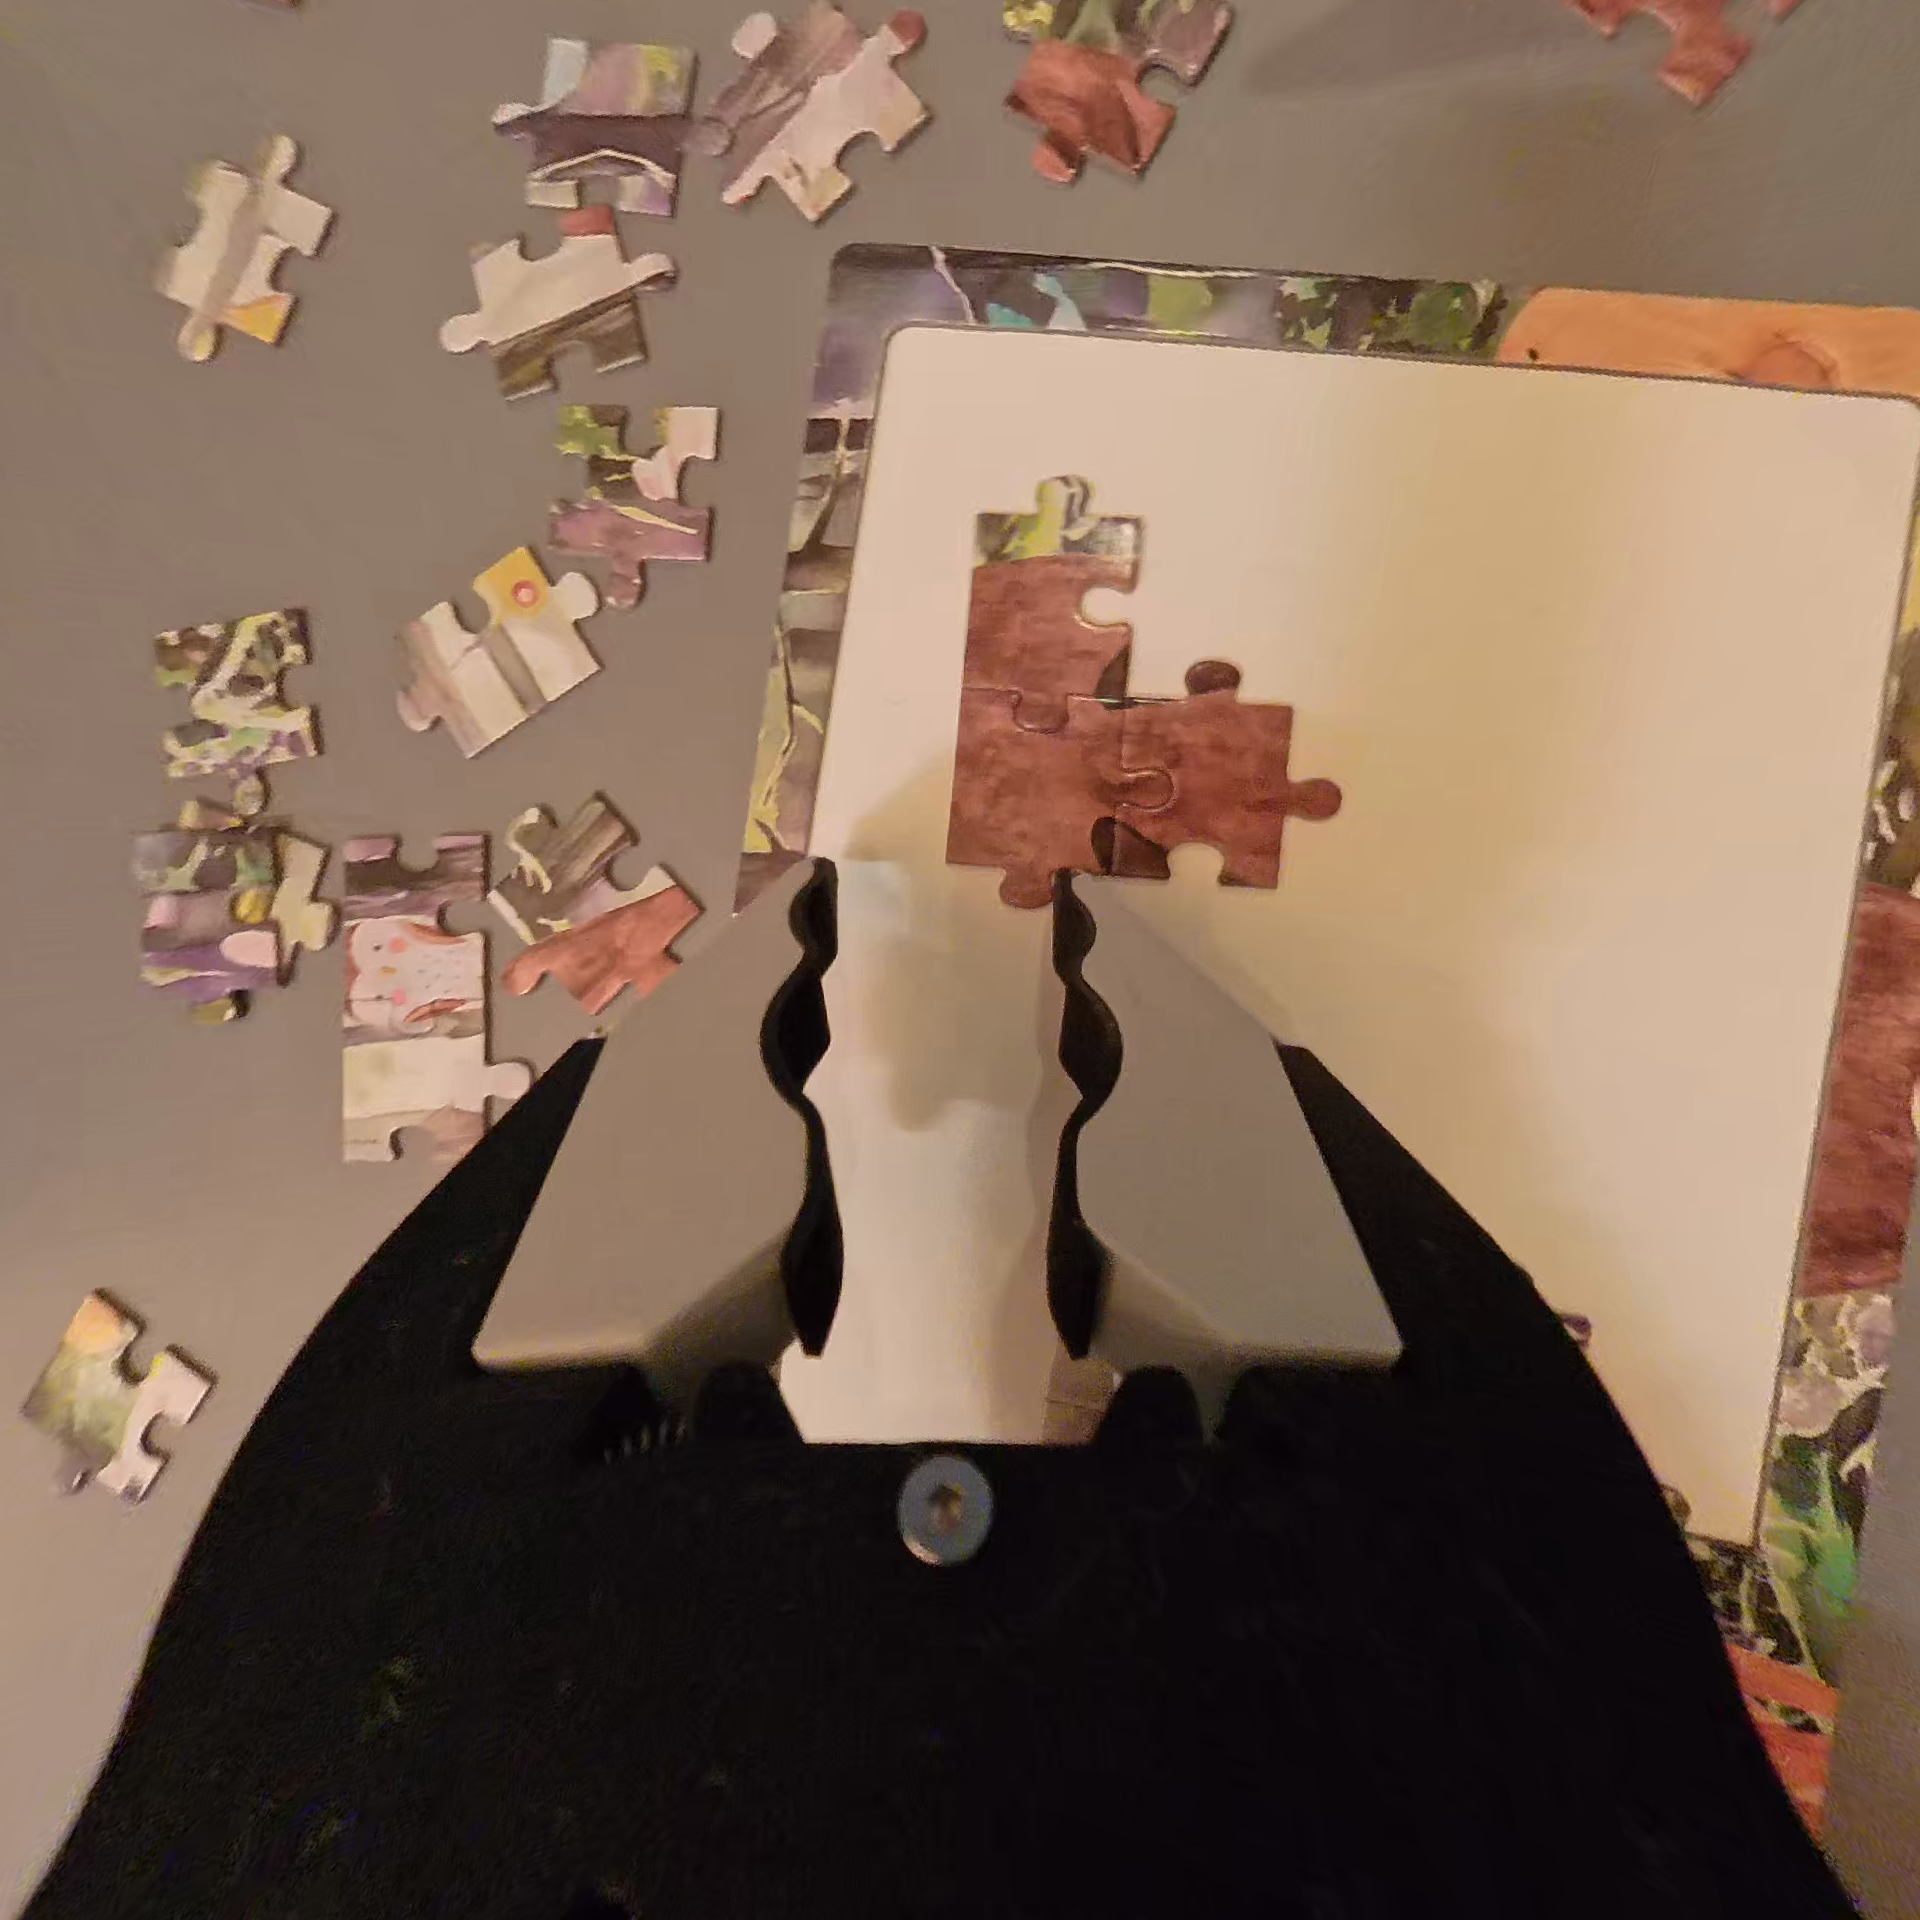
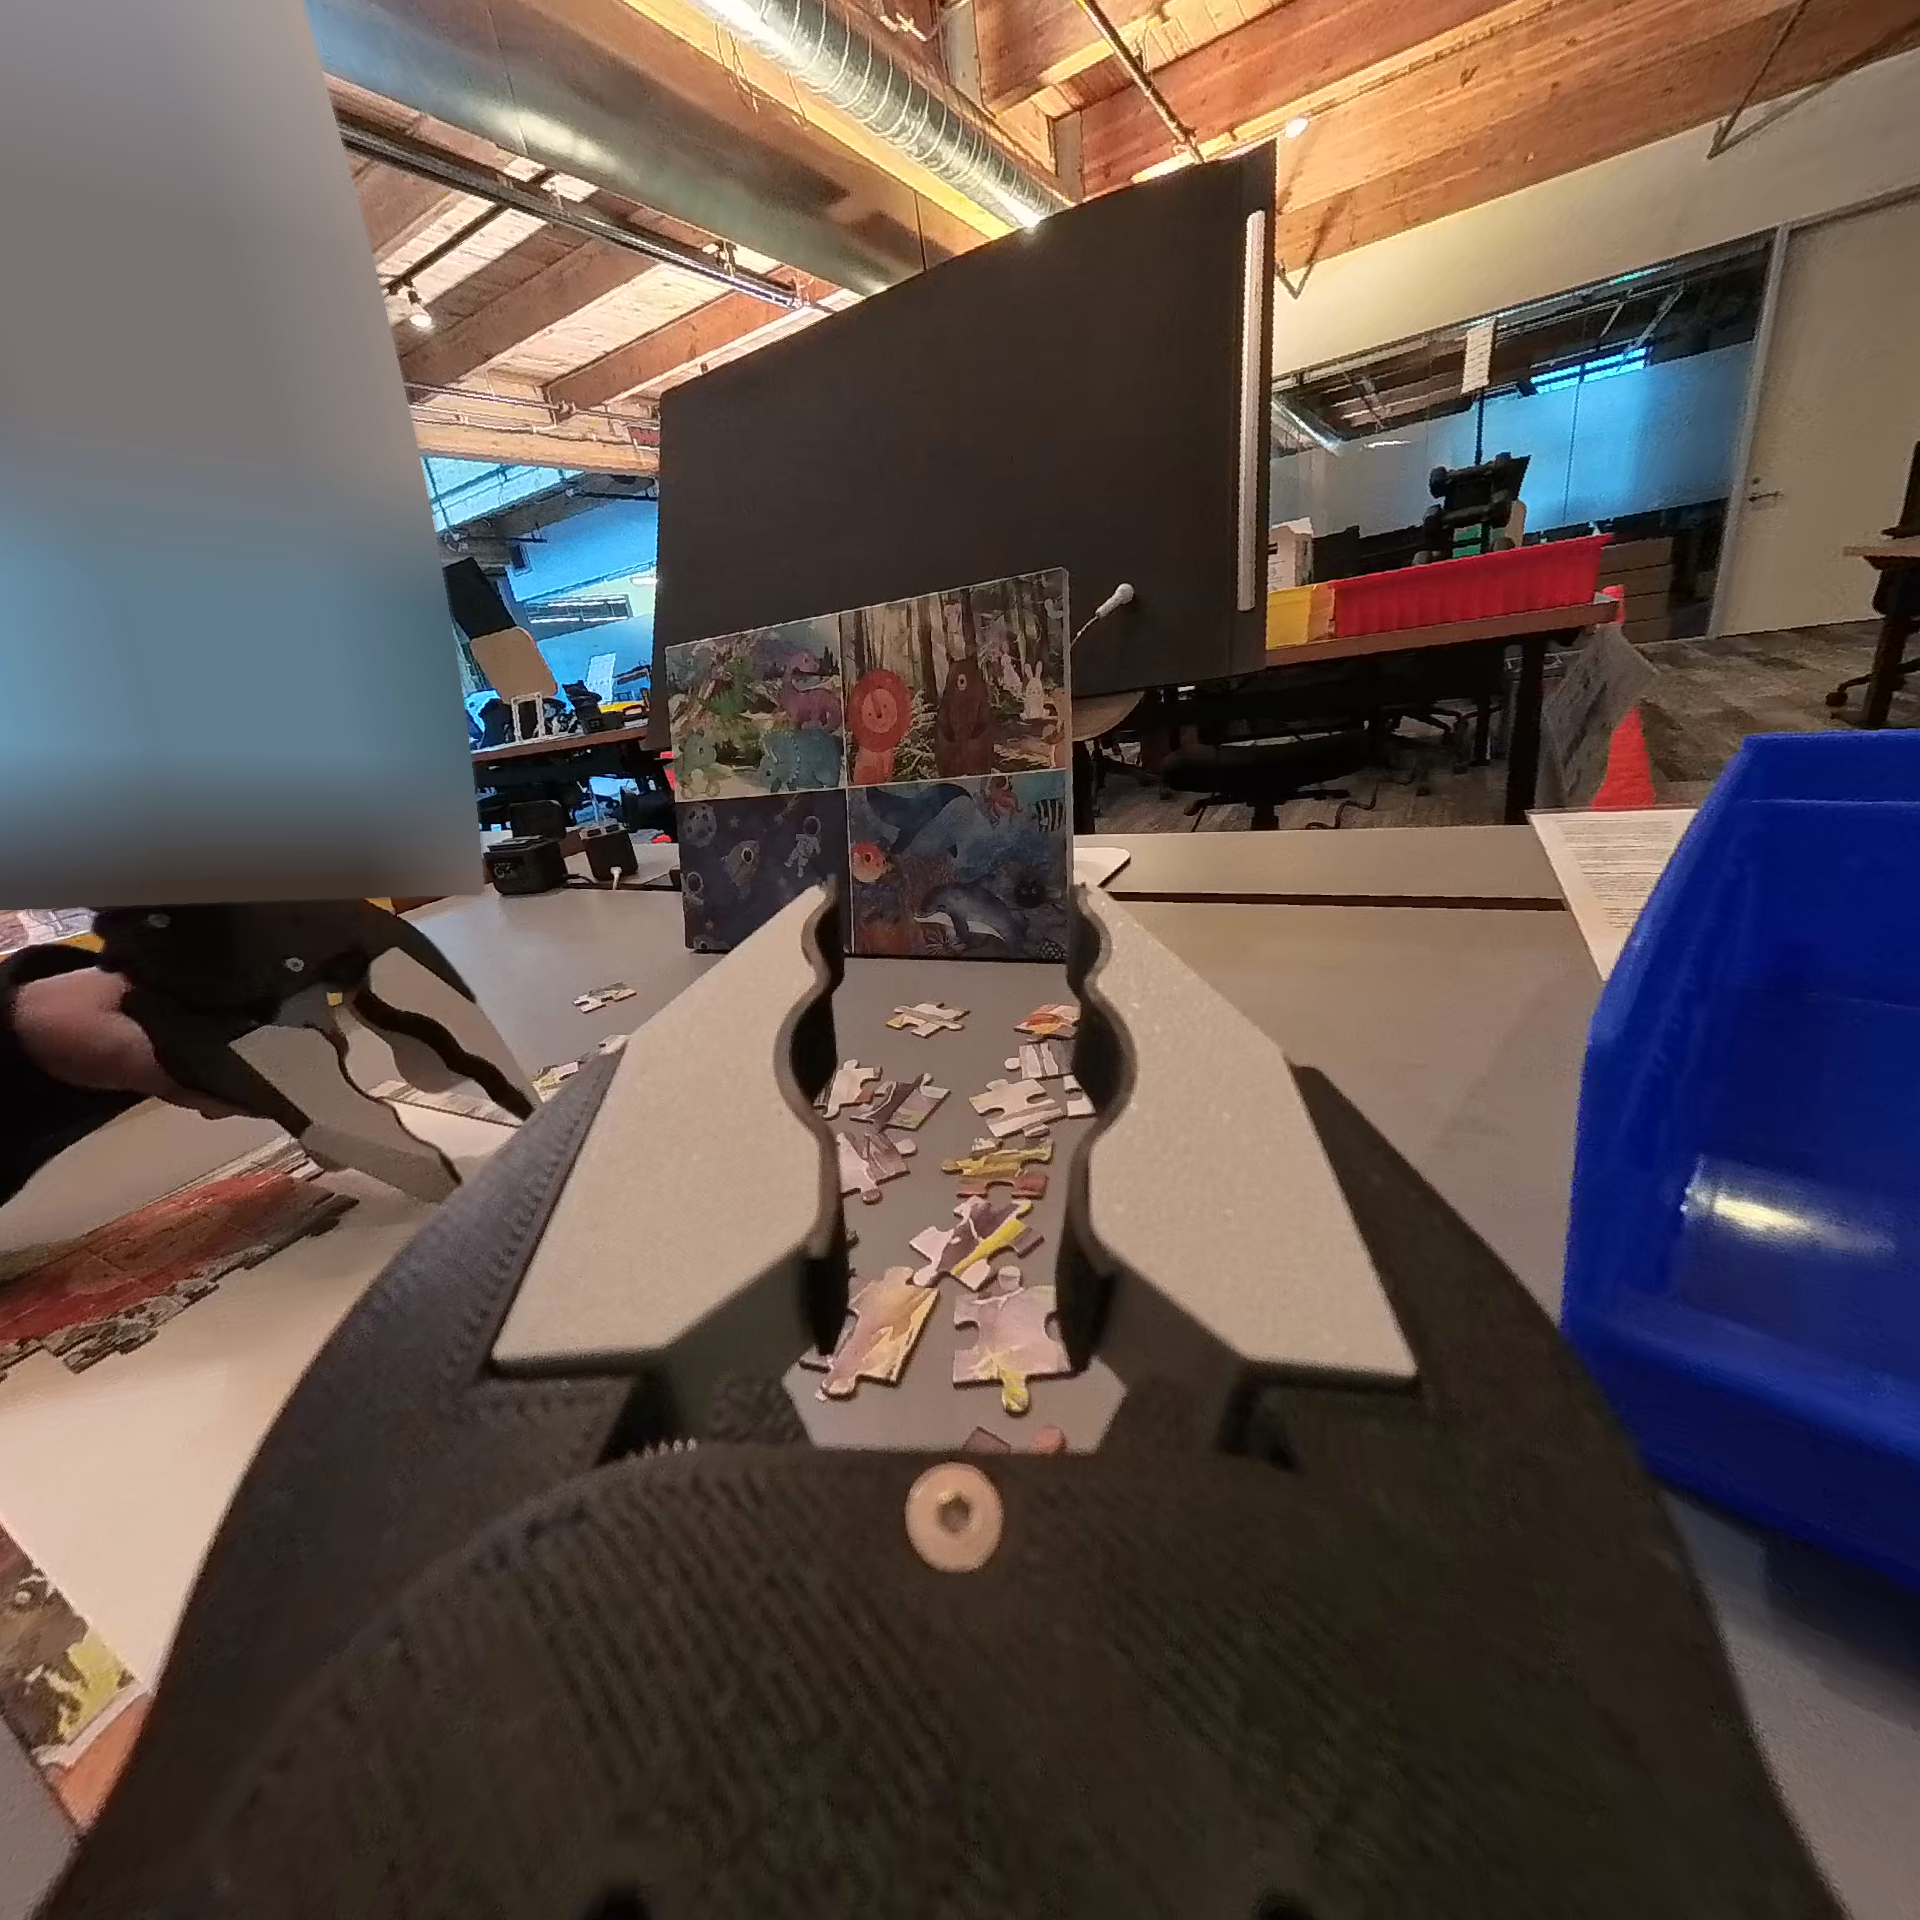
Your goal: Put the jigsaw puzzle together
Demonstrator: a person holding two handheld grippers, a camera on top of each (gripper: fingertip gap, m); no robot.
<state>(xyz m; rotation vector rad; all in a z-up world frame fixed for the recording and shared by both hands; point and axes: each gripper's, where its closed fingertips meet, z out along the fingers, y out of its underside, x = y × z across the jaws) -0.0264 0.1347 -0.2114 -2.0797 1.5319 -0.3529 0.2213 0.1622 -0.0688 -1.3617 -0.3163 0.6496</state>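
A puzzle tray (image 1: 1455,582) with a white inner board and a printed border lies on the grey table. Three joined brown pieces (image 1: 1112,727) lie on the white board. My left gripper (image 1: 945,883) is open and empty, just short of that cluster; its right fingertip (image 1: 1062,904) is at the cluster's near edge. Several loose pieces (image 1: 499,665) lie on the table to the left of the tray. My right gripper (image 2: 954,914) is open and empty, low over more loose pieces (image 2: 977,1236). The left gripper (image 2: 483,1143) also shows in the right wrist view, over the tray (image 2: 156,1247).
An upright reference picture (image 2: 873,769) with four panels stands at the back of the table before a dark divider panel (image 2: 966,436). A blue bin (image 2: 1766,1143) stands close on the right, with a paper sheet (image 2: 1600,873) behind it. A person's hand (image 2: 73,1029) holds the left gripper. Tip to tip, the grippers are about 30 cm apart.
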